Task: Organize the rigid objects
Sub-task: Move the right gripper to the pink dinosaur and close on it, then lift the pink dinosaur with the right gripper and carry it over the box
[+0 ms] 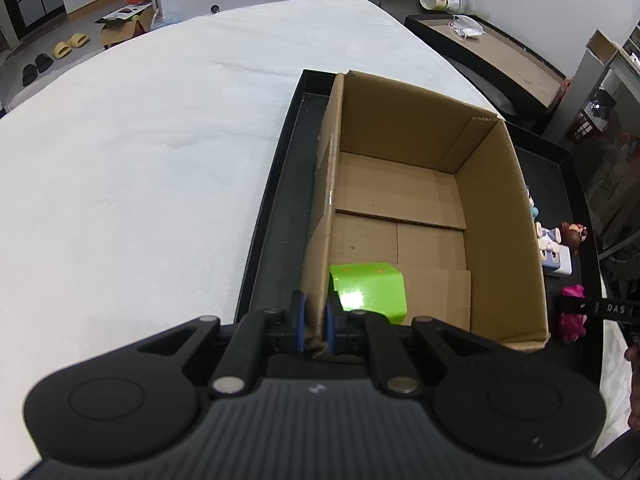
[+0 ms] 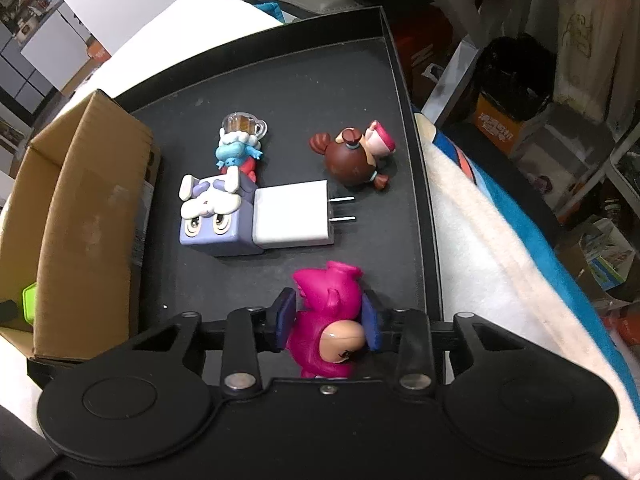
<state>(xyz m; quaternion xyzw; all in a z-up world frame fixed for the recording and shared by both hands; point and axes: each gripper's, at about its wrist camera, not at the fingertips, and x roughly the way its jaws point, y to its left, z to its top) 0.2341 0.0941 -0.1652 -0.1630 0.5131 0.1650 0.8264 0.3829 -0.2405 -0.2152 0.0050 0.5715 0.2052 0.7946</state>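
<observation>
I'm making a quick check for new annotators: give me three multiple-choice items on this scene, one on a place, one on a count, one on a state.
1. Where does the green block lie?
A. inside the cardboard box
B. on the white cloth
C. beside the white charger

2. How many metal prongs show on the white charger?
A. one
B. two
C. three

3. What is the right gripper doing?
A. hanging open over the tray
B. shut on the pink figure
C. shut on the box wall

Key: 1 A, the block rests on the box floor near the left gripper. 2 B, two prongs stick out of its side. 3 B, both pads press the pink figure's sides on the black tray.
</observation>
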